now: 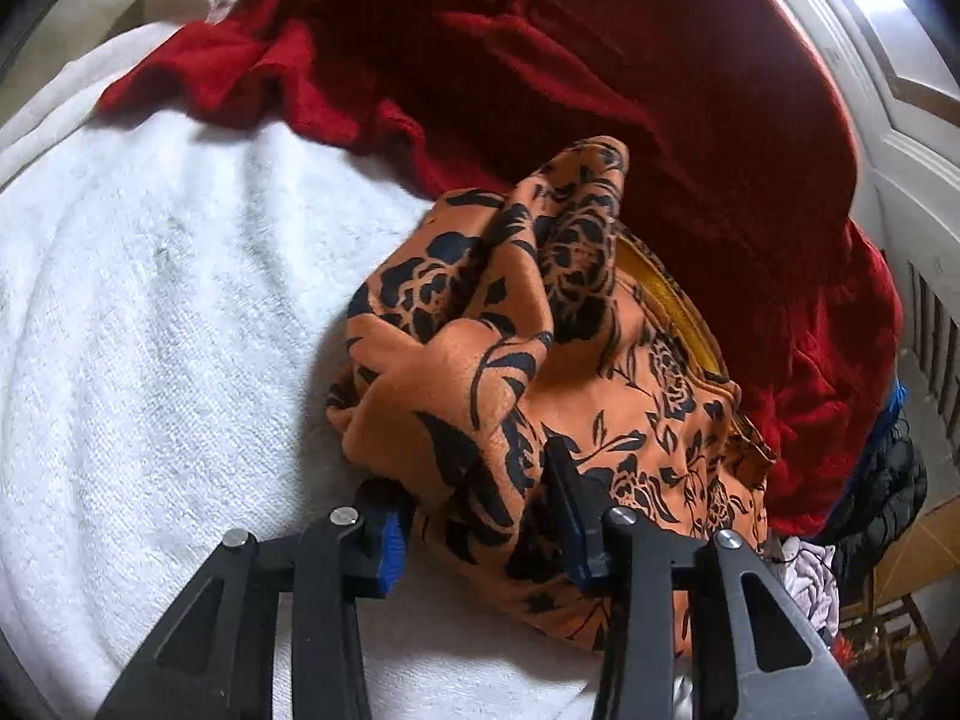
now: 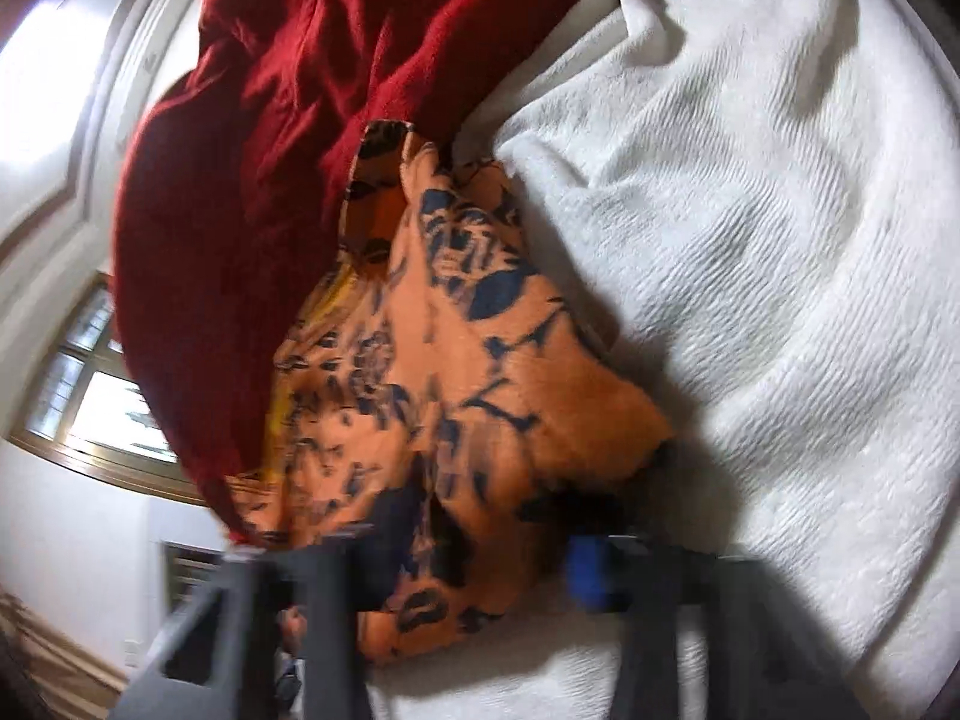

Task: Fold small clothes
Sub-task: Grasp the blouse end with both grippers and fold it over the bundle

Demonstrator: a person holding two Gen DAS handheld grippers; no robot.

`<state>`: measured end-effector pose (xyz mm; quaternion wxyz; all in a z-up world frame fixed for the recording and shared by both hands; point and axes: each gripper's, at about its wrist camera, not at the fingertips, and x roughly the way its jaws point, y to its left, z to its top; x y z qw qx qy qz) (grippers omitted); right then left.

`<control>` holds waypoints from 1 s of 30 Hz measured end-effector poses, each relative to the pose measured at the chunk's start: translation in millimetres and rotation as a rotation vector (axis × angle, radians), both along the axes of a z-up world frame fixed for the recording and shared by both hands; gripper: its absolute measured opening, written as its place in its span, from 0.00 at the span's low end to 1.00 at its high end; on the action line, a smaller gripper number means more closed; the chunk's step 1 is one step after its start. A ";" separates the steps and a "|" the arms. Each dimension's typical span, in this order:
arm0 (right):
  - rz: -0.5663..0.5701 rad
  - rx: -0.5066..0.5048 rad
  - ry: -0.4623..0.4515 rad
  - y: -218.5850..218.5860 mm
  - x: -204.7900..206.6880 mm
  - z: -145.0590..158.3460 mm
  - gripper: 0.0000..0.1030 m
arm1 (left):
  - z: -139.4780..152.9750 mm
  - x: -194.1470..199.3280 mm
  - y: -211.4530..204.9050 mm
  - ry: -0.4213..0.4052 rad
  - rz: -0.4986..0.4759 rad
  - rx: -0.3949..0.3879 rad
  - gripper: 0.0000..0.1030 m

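The left gripper (image 1: pixel 480 504) has its two black fingers spread apart, with a bunch of the orange cloth with black flowers (image 1: pixel 522 372) sitting between them. The right gripper (image 2: pixel 480 546) looks spread apart around the same cloth (image 2: pixel 456 396), but that picture is blurry. The cloth lies crumpled on a fluffy white towel (image 1: pixel 168 312), touching a big dark red cloth (image 1: pixel 600 60).
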<state>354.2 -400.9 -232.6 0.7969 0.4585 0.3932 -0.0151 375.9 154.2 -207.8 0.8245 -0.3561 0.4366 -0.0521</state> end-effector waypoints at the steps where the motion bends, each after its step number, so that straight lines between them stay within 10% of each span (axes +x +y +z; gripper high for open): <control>1: 0.003 -0.032 -0.001 2.8 0.1 2.5 0.29 | -2.0 1.4 0.9 0.007 -0.005 -0.001 0.41; 10: 0.006 -0.086 0.019 11.1 6.6 -0.5 0.30 | -23.6 6.3 9.9 0.087 0.052 -0.104 0.58; 17: 0.039 -0.187 -0.046 22.0 2.9 19.3 0.16 | -14.0 7.5 3.9 0.016 0.012 -0.068 0.20; 30: 0.006 -0.347 -0.223 18.6 -64.5 83.9 0.10 | 45.1 -56.2 -12.8 -0.188 -0.144 -0.024 0.16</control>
